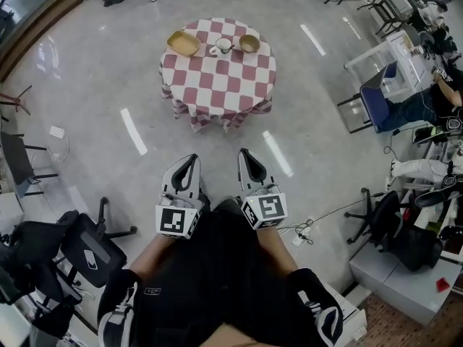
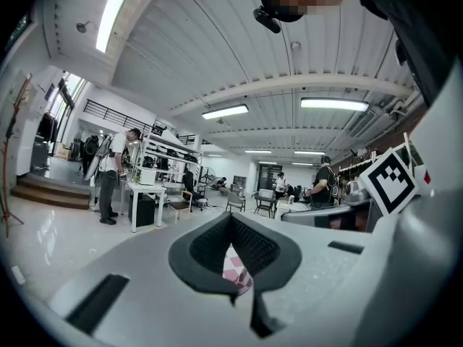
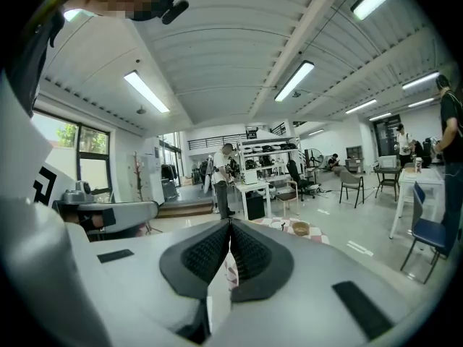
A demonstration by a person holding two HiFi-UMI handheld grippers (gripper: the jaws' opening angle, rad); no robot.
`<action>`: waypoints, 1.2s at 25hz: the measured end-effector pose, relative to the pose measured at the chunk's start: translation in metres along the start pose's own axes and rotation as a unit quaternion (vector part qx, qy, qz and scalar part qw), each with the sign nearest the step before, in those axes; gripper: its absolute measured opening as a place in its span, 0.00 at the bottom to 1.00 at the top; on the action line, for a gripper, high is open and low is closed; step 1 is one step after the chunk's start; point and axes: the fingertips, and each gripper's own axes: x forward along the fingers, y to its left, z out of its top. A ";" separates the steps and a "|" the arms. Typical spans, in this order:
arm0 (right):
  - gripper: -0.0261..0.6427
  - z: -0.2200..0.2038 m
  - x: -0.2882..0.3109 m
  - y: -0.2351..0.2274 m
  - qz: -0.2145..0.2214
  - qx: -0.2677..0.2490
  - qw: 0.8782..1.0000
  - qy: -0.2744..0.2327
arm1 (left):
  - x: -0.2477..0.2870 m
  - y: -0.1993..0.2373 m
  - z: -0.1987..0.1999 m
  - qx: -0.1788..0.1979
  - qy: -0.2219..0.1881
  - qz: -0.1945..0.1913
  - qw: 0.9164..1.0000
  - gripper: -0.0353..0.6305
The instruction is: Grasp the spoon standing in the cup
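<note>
A round table with a red-and-white checked cloth [image 1: 217,74] stands far ahead of me on the shiny floor. On its far side a white cup [image 1: 223,45] holds a dark spoon; in the right gripper view the cup [image 3: 279,225] is tiny. A yellow dish [image 1: 184,43] lies to the cup's left and a tan bowl [image 1: 249,43] to its right. My left gripper [image 1: 192,159] and right gripper [image 1: 244,154] are held at waist height, far short of the table. Both are shut with nothing between their jaws, as the left gripper view [image 2: 231,217] and the right gripper view [image 3: 230,223] show.
A black office chair [image 1: 87,248] stands at my near left. A blue chair [image 1: 376,107] and a seated person [image 1: 427,100] are at the right, with desks and another chair [image 1: 380,219]. A cable [image 1: 318,219] runs over the floor near my right foot.
</note>
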 end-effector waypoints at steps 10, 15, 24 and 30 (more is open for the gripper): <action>0.08 0.001 0.068 -0.040 0.017 0.010 1.000 0.015 | 0.063 0.022 -0.001 -0.001 0.013 0.010 1.000 0.06; 0.08 0.014 0.115 -0.081 0.046 0.005 0.999 0.014 | 0.119 0.030 0.009 0.006 0.015 0.029 0.999 0.06; 0.08 0.043 0.202 -0.180 0.102 -0.015 0.994 0.028 | 0.228 0.018 0.043 0.027 0.000 0.086 0.996 0.06; 0.08 0.039 0.263 -0.203 0.103 0.007 0.993 0.051 | 0.264 0.047 0.051 0.023 0.016 0.104 0.994 0.06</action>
